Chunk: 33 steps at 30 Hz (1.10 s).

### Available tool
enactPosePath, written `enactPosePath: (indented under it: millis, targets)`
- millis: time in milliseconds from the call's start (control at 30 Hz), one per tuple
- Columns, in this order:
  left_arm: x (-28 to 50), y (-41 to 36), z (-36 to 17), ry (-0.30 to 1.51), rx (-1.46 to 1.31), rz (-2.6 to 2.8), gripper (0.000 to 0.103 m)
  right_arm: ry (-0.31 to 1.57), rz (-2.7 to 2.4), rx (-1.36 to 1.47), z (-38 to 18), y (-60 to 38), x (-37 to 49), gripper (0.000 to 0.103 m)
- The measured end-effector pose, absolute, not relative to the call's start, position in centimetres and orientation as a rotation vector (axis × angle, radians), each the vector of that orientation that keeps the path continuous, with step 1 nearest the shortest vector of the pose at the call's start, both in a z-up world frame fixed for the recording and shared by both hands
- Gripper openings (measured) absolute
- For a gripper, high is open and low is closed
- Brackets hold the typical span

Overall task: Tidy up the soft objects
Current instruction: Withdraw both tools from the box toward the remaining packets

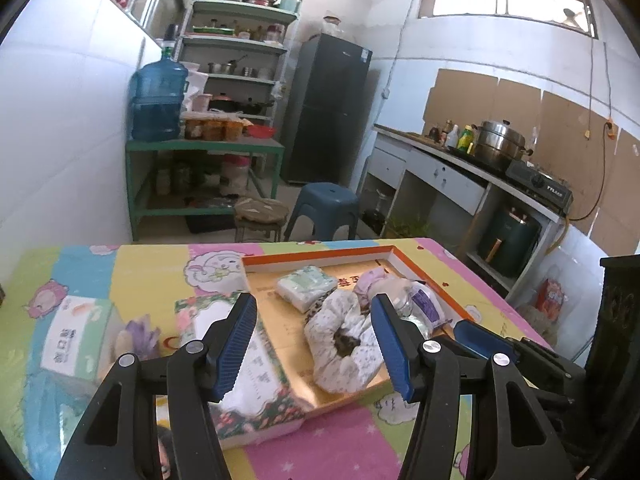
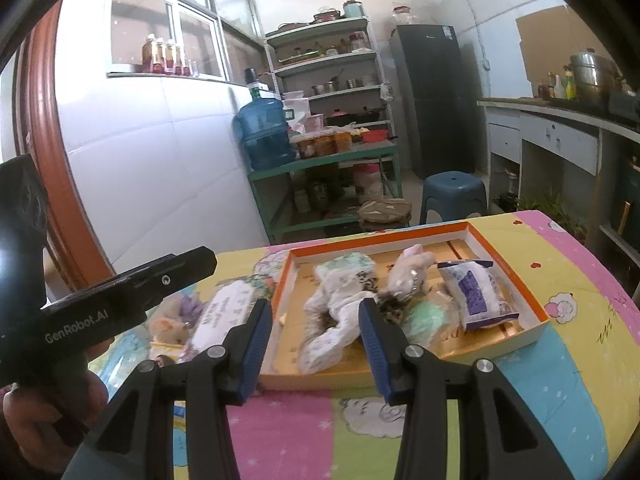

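Note:
An orange-rimmed tray (image 1: pixel 320 251) (image 2: pixel 380 237) lies on the colourful mat-covered table. In it are a white floral cloth bundle (image 1: pixel 344 344) (image 2: pixel 332 320), a green-white tissue pack (image 1: pixel 306 286) (image 2: pixel 352 266), a purple-white pack (image 1: pixel 426 304) (image 2: pixel 476 296) and a clear-wrapped soft item (image 2: pixel 412 276). A floral tissue box (image 1: pixel 248 364) (image 2: pixel 224 316) sits just left of the tray. My left gripper (image 1: pixel 314 346) hovers open above the tray's near edge, holding nothing. Beside it, my right gripper (image 2: pixel 315 352) is also open and empty, short of the tray.
A green-white box (image 1: pixel 76 336) and a small plush toy (image 2: pixel 172 320) lie left of the tissue box. Beyond the table stand a blue stool (image 1: pixel 324 208), a green rack with a water jug (image 1: pixel 158 96), a dark fridge (image 1: pixel 328 108) and a counter with a steel pot (image 1: pixel 500 140).

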<state>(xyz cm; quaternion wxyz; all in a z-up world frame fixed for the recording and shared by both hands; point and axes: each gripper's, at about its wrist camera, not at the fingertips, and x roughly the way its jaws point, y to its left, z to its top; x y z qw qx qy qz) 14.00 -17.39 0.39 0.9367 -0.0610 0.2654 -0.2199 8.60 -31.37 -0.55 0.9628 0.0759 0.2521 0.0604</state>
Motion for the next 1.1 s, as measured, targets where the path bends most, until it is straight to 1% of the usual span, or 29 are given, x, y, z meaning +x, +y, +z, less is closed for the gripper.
enactPosePath:
  millis: [567,1100]
  targets:
    - [9.1,-10.4,0.0,0.520,-0.101,-0.346,0.061,0.510,0.216,0.088,-0.1,-23.9,5.7,0.045]
    - [7.0,-4.1,-0.8,0.511,-0.125,-0.230,0.061,0.531,0.282,0.052,-0.8,-18.9,4.4,0.045]
